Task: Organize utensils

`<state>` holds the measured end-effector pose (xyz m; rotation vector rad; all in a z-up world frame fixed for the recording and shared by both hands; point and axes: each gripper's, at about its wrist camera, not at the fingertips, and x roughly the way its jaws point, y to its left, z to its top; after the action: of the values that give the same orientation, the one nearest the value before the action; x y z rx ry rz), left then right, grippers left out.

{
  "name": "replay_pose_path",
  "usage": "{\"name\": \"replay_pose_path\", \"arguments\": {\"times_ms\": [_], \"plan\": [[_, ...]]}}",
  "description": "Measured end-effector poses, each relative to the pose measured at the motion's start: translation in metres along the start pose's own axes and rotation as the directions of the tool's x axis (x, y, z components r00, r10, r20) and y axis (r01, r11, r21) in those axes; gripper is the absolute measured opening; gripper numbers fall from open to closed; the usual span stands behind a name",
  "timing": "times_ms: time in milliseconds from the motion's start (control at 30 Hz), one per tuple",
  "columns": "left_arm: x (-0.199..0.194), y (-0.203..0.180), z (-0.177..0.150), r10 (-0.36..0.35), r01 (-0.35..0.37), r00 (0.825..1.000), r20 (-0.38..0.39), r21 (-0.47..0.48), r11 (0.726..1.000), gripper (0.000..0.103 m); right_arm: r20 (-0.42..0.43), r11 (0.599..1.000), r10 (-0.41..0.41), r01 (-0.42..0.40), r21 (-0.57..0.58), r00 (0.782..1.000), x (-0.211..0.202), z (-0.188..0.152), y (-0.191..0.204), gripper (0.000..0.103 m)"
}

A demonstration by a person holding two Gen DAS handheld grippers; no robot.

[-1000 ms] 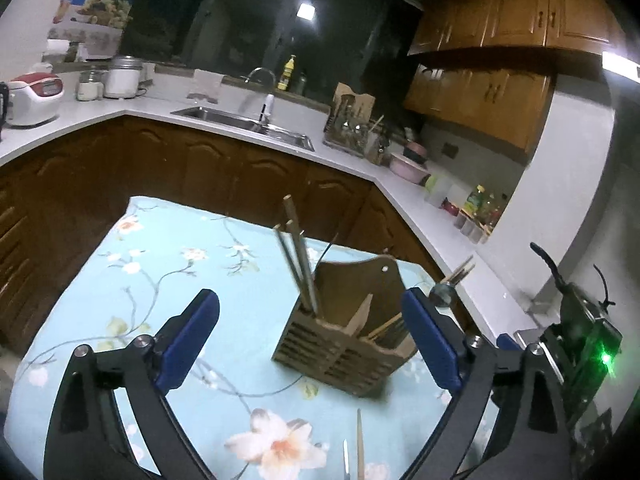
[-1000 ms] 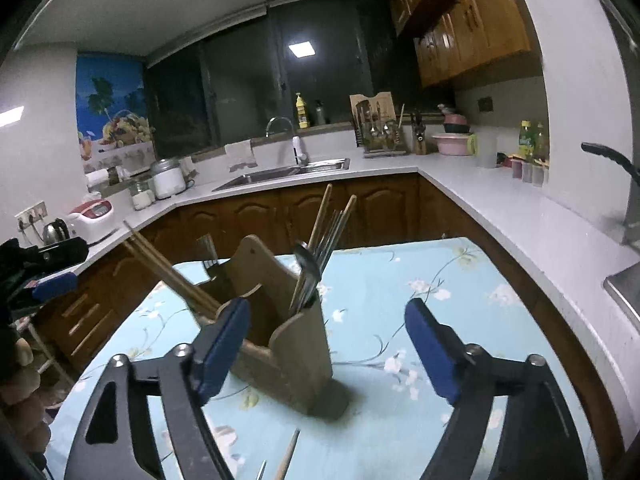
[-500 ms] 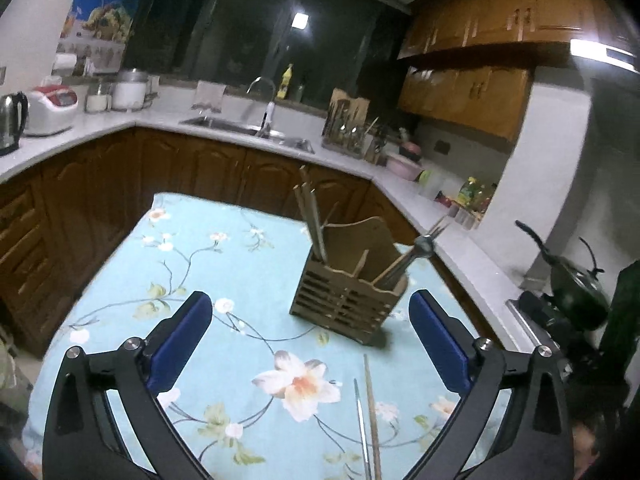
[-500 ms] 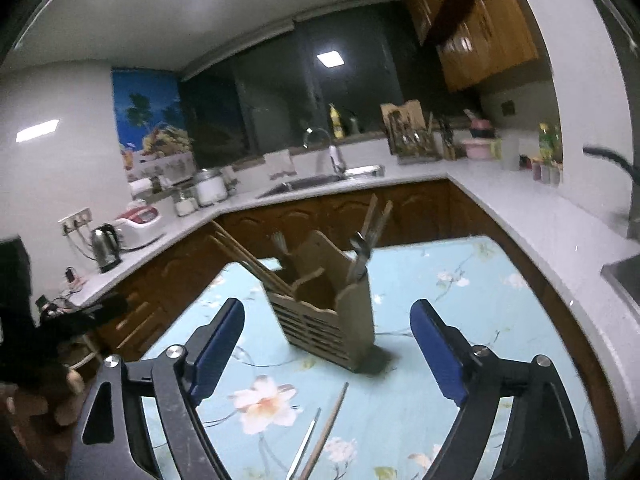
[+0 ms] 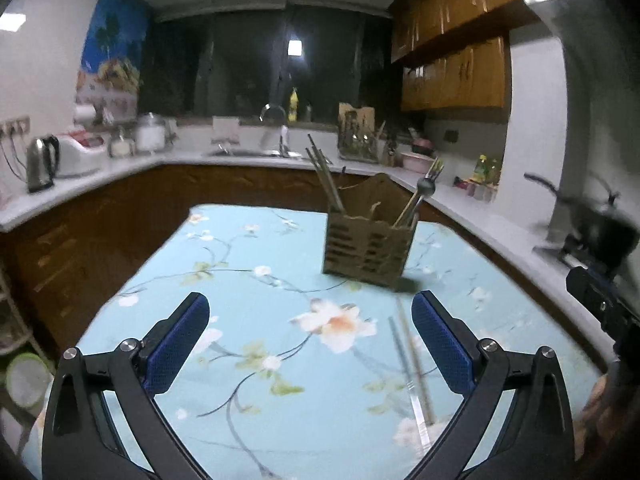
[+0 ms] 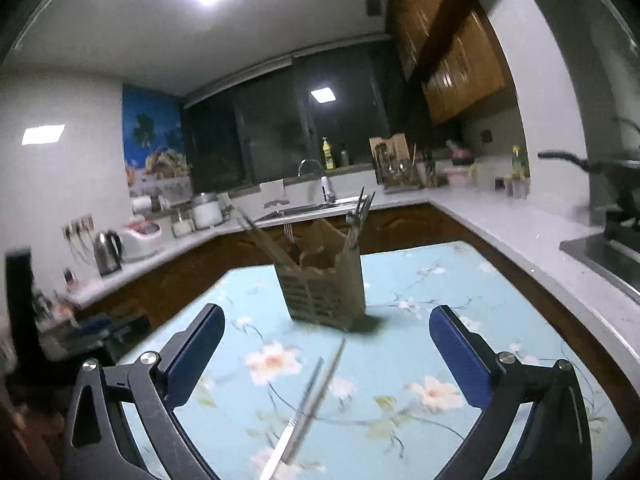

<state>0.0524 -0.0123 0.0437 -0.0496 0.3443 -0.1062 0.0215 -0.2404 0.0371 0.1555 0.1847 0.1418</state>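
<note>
A slotted wooden utensil holder [image 5: 370, 246] [image 6: 324, 292] stands on the flowered blue tablecloth [image 5: 240, 264] [image 6: 440, 280]. It holds wooden chopsticks [image 5: 326, 184] [image 6: 266, 240] on its left and metal cutlery [image 5: 424, 188] [image 6: 358, 216] on its right. A metal utensil and a chopstick [image 5: 410, 356] [image 6: 314, 388] lie loose side by side on the cloth in front of it. My left gripper [image 5: 310, 300] hangs open and empty, back from the holder. The jaws of my right gripper [image 6: 327, 312] are opening, with nothing between them.
An L-shaped white counter [image 5: 120, 168] runs behind the table, with a kettle [image 5: 40, 168], a rice cooker [image 5: 80, 154] and a sink [image 6: 312, 208]. A stove with a dark pan [image 5: 596, 228] is at the right. Brown cabinets [image 5: 248, 188] stand below the counter.
Both grippers have drawn back from the holder, which now looks smaller and farther off. The loose utensils on the cloth have come fully into view. The right jaws have spread wider.
</note>
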Motion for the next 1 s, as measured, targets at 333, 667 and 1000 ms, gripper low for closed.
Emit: {"name": "replay_pose_path", "arguments": {"times_ms": [333, 667, 1000], "plan": [[0.002, -0.01, -0.041, 0.052, -0.05, 0.999, -0.016, 0.069, 0.996, 0.103, -0.046, 0.997, -0.051, 0.049, -0.052, 0.998, 0.004, -0.048, 0.007, 0.103], [0.005, -0.006, -0.044, 0.064, -0.062, 0.998, -0.028, 0.056, 0.996, 0.103, -0.043, 0.996, -0.075, 0.073, -0.042, 0.996, 0.004, -0.054, 0.002, 0.103], [0.005, -0.005, -0.044, 0.064, -0.064, 0.998, -0.01, 0.041, 0.997, 0.103, -0.044, 0.996, -0.075, 0.073, -0.043, 0.996, 0.004, -0.057, 0.0, 0.103]]}}
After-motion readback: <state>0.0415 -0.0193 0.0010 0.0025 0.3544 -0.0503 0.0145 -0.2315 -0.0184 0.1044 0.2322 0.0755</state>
